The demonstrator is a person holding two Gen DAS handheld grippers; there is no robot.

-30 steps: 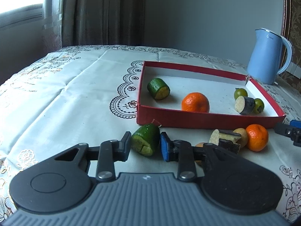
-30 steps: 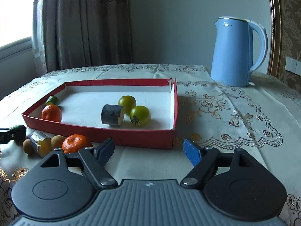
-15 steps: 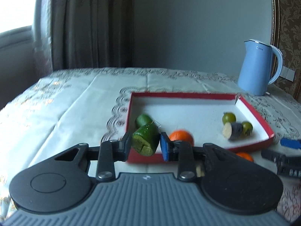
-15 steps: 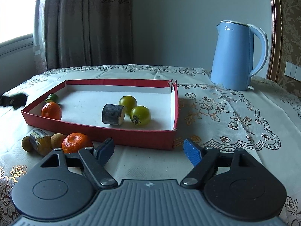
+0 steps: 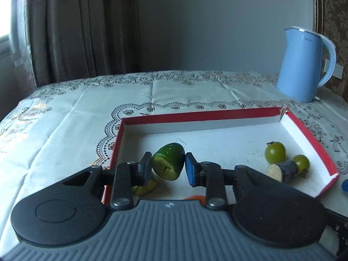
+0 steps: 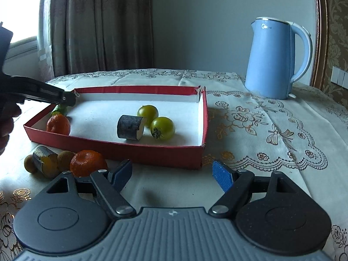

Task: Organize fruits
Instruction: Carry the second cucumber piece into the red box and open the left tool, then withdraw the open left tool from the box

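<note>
My left gripper is shut on a green cucumber piece and holds it over the left part of the red tray. Below it in the tray lie another green piece and an orange, mostly hidden. Two green tomatoes and a dark eggplant piece lie at the tray's right. My right gripper is open and empty, just before the tray's near wall. In the right wrist view the left gripper hangs over the tray's far left corner.
Outside the tray's near left, an orange, an eggplant piece and two small brown fruits lie on the tablecloth. A blue kettle stands at the back right. Curtains hang behind the table.
My left gripper has lifted the green piece from the tablecloth and carried it forward over the tray. The right gripper has stayed nearly still.
</note>
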